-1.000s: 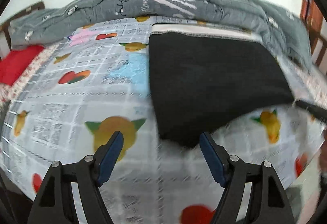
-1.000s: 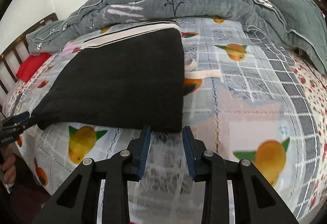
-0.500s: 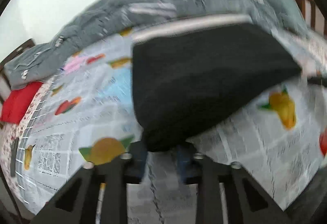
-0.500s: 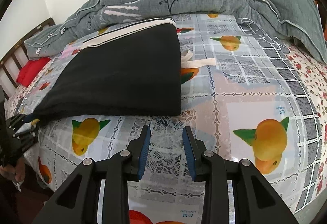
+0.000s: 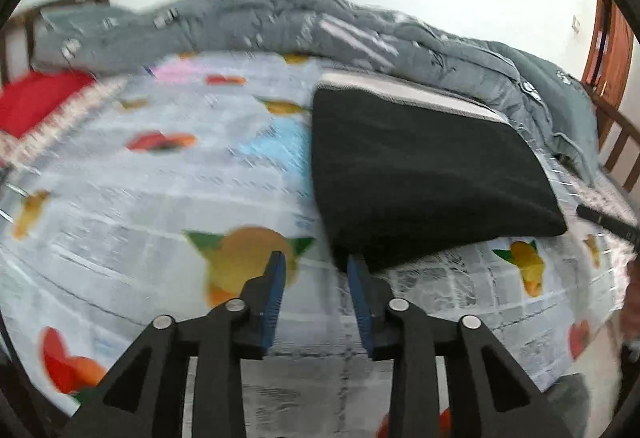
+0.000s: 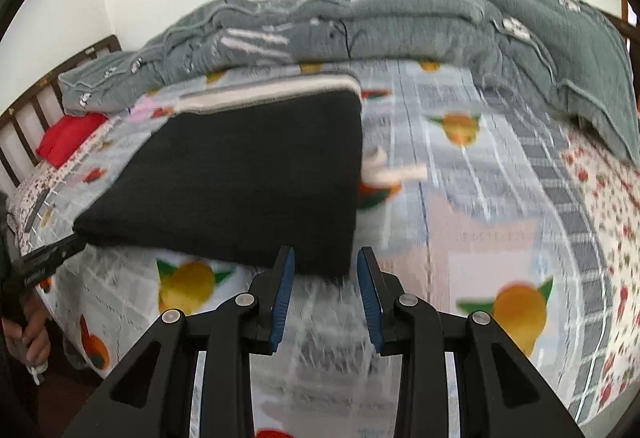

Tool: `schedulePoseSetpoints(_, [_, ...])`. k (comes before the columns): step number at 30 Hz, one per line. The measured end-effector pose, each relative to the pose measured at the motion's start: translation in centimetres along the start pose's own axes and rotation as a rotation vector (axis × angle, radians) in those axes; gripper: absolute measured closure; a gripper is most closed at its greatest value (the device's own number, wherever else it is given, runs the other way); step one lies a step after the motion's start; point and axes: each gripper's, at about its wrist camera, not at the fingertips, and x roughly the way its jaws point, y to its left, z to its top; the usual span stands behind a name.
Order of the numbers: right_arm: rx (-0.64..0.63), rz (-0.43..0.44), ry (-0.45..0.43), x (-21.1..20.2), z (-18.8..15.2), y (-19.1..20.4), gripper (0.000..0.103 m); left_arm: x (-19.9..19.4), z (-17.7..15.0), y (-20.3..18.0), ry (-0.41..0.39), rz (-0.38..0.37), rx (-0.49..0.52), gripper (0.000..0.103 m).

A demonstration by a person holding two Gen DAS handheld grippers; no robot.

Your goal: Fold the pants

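Note:
The black pants [image 5: 420, 174] lie folded into a flat block on the fruit-print bed sheet [image 5: 168, 198], with a pale waistband along the far edge. A pale drawstring [image 6: 394, 174] sticks out at their right side. My left gripper [image 5: 316, 270] is open and empty, just in front of the pants' near left corner. My right gripper [image 6: 325, 266] is open and empty, its fingers just short of the pants' [image 6: 256, 174] near right corner. Each gripper's tip shows at the edge of the other view.
A rumpled grey quilt [image 6: 360, 26] is piled along the far side of the bed. A red pillow [image 5: 36, 102] lies at the far left by the wooden headboard rails [image 6: 28, 126]. The bed's front edge is right below both grippers.
My left gripper closed in at the pants' corner, then drew back with jaws partly apart. My right gripper moved forward to the near right corner. The pants have not moved.

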Motion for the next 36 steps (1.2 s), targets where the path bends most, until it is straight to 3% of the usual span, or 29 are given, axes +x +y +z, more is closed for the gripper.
schedulePoseSetpoints(6, [-0.028, 0.004, -0.036, 1.7, 2.3, 1.0, 0.07, -0.8, 2.6, -0.4, -0.043, -0.046, -0.006, 0.061])
schedulePoseSetpoints(11, [-0.038, -0.033, 0.048, 5.6, 1.2, 2.0, 0.07, 2.7, 4.8, -4.0, -0.001, -0.041, 0.055, 0.061])
schedulePoseSetpoints(14, [-0.048, -0.048, 0.027, 5.8, 0.1, 2.1, 0.07, 4.8, 4.9, -5.6, 0.035, -0.042, 0.064, 0.061])
schedulePoseSetpoints(16, [-0.037, -0.04, 0.031, 5.7, 0.0, 1.9, 0.07, 5.8, 4.8, -6.5, 0.035, -0.012, 0.071, 0.056])
schedulePoseSetpoints(22, [-0.019, -0.042, 0.039, 5.8, 0.0, 2.0, 0.07, 6.4, 4.7, -6.6, 0.036, 0.01, 0.045, 0.053])
schedulePoseSetpoints(30, [0.002, -0.046, 0.054, 5.0, -0.5, 2.0, 0.069, 4.9, 3.8, -6.7, 0.067, 0.019, 0.068, 0.049])
schedulePoseSetpoints(36, [0.041, -0.065, 0.077, 1.4, -0.8, 1.4, 0.069, 0.4, 3.7, -6.8, 0.113, -0.03, -0.008, 0.048])
